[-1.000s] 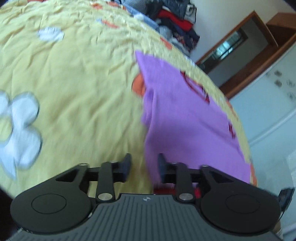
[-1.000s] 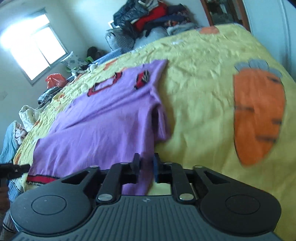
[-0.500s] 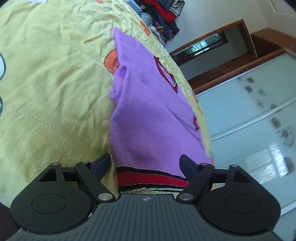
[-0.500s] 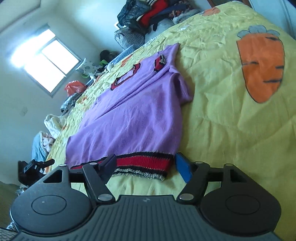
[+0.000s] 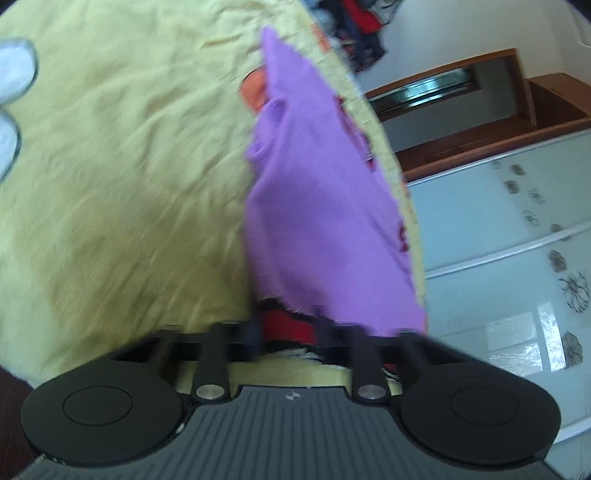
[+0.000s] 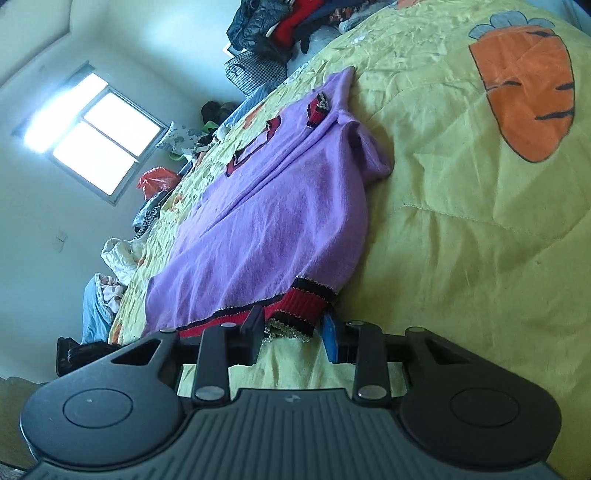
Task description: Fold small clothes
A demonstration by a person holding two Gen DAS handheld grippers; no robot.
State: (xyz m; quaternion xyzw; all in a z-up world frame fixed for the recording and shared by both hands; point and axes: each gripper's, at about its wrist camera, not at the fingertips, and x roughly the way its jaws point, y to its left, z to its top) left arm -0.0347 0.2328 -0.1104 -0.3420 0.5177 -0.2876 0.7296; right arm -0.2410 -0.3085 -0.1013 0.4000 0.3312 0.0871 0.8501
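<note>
Tool in my left hand [image 5: 288, 328] has just been closing, and its jaws are now clamped on the red-and-black hem band [image 5: 286, 325] of the purple sweater [image 5: 325, 203], though the left wrist view is smeared. The tool in my right hand [image 6: 291, 325] has also just been closing. Its jaws stand partly apart with the other corner of that hem band [image 6: 306, 299] between them. The near finger touches the knit, the blue pad sits just beside the band's edge, and I see no pinch yet.

Under everything spreads the bed with its yellow quilt [image 6: 461, 258], rumpled, filling most of both views. The sweater [image 6: 280, 221] lies flat on it, running away from me, hem nearest and red neckline at the far end, one sleeve bunched along its side. An orange carrot patch [image 6: 524, 92] sits on the quilt well apart from the sweater. A heap of dark and red clothes [image 6: 280, 22] is piled at the far end of the bed. From the right wrist, a bright window [image 6: 96, 133] shows on the wall.
</note>
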